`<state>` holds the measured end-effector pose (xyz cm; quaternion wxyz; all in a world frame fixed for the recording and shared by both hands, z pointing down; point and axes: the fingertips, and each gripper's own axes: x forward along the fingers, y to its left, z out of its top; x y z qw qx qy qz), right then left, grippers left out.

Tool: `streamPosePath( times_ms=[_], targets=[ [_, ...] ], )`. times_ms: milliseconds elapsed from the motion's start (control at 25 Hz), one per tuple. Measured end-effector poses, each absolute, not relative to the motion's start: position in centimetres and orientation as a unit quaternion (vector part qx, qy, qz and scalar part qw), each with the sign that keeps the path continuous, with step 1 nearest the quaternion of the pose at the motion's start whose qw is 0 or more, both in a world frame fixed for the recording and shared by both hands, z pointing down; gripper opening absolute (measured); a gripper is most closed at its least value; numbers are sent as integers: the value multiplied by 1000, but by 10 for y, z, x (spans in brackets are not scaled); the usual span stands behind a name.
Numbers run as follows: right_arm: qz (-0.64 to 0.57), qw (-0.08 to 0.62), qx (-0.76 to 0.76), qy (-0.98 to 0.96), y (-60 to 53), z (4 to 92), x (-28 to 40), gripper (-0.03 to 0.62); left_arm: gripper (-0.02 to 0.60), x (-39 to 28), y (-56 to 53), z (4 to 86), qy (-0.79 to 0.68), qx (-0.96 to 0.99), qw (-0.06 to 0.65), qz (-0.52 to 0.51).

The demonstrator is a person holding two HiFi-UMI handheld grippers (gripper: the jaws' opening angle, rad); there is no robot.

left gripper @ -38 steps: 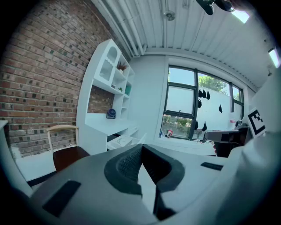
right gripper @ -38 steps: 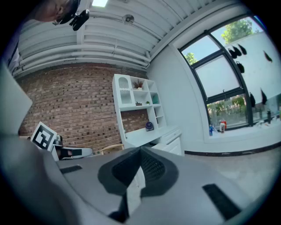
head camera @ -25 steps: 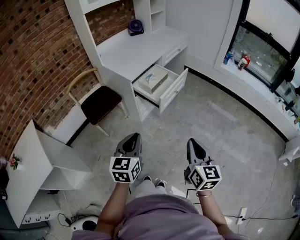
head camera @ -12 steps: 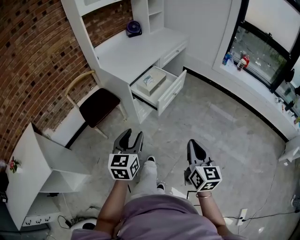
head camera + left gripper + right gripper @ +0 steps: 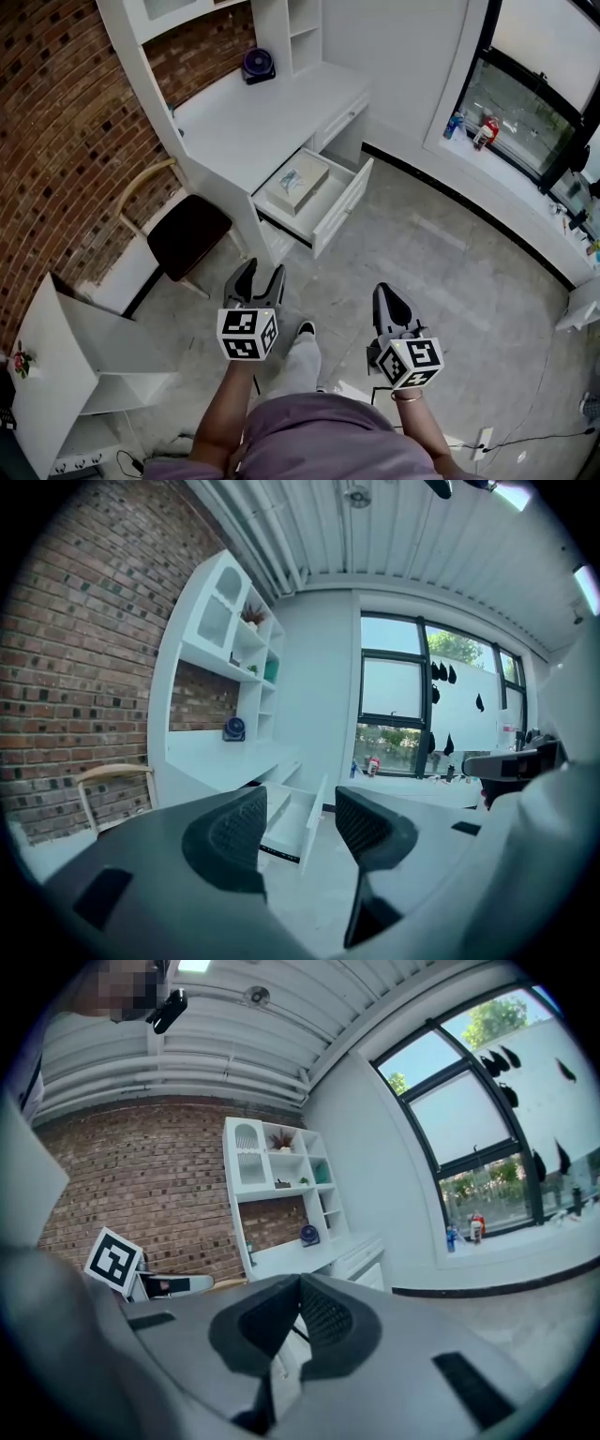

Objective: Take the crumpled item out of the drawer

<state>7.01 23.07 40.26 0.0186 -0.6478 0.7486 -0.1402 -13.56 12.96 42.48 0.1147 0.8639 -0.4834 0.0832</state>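
The white drawer (image 5: 323, 199) stands pulled out of the desk, several steps ahead of me. A pale, boxy item with teal marks (image 5: 298, 180) lies inside it; its shape is too small to tell more. My left gripper (image 5: 261, 276) is held at waist height over the floor, its jaws opening with nothing between them. In the left gripper view the left gripper (image 5: 302, 829) frames the distant drawer (image 5: 281, 808) in its gap. My right gripper (image 5: 386, 294) is alongside, and in its own view the right gripper (image 5: 300, 1297) has its pads pressed together, empty.
A dark-seated chair (image 5: 187, 231) stands left of the drawer against the brick wall. A small fan (image 5: 255, 64) sits on the white desk (image 5: 267, 111). An open white cabinet (image 5: 89, 342) is at the left. Bottles (image 5: 484, 131) stand on the window sill. Cables lie at lower right.
The left gripper's jaws have opened from shut. I have stepped toward the desk, one foot coming forward, and the drawer has slid lower in the head view.
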Motion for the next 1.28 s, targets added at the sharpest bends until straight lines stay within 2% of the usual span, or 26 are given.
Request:
streamPosePath(
  times_ms=[600,1280],
  targets=[
    [-144,24,-671,727,66,393,85,2,216,-122,-45,428,-466,873,117,85],
    [-149,16,-669,728,-13,400,93,3,218,-101,-118,455,-454,874,131,111]
  ],
)
